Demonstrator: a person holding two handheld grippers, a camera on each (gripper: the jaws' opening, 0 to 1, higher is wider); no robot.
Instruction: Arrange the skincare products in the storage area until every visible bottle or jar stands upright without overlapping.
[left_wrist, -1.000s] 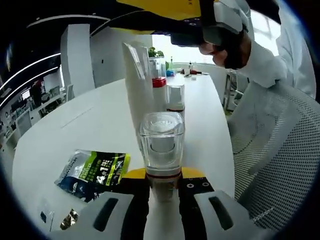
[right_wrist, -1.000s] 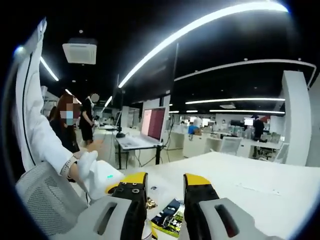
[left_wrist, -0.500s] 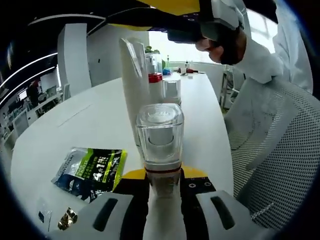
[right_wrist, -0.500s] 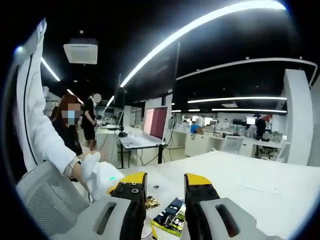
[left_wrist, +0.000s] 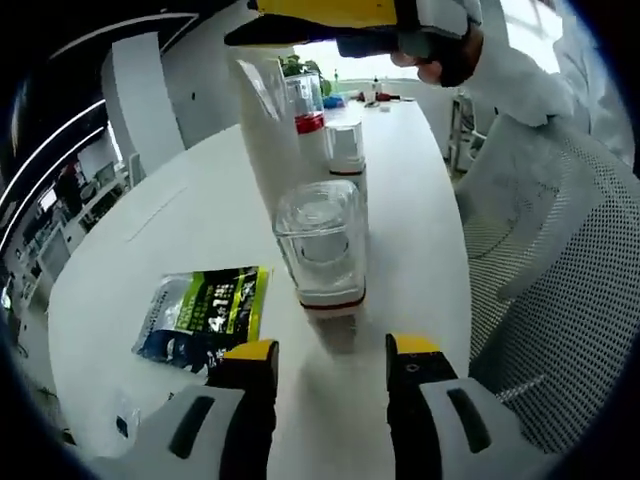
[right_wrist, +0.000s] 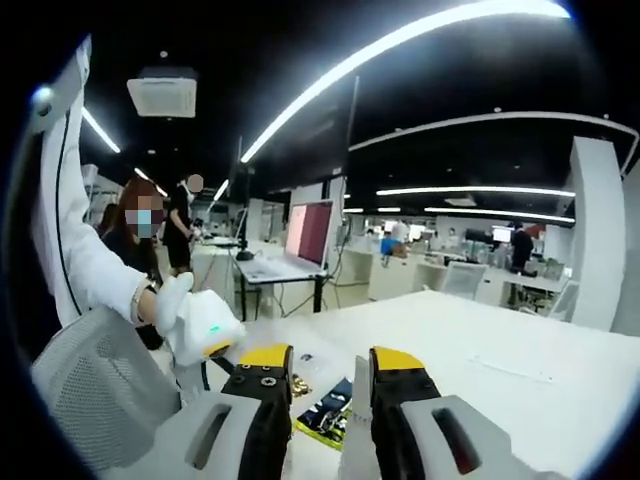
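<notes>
Table: a white table (left_wrist: 190, 250) is lying under and ahead of the left gripper (left_wrist: 330, 362).
Tall tube: a white tube (left_wrist: 270, 150) is standing upright behind the jar, farther from the left jaws.
Sachet: a green and blue packet (left_wrist: 205, 312) is lying flat just left of the left jaws.
Clear jar: a clear-capped jar (left_wrist: 320, 240) is standing upright just ahead of the left gripper's jaws, apart from them.
Small bottles: a red-capped bottle (left_wrist: 308, 110) and a clear-capped bottle (left_wrist: 345, 150) are standing beyond the jar.
Left gripper: jaws are spreading wide, gripping nothing.
Right gripper (right_wrist: 320, 372): jaws are standing apart with nothing between, pointing across an office; its view is showing a laptop (right_wrist: 300, 240) on a far desk.
</notes>
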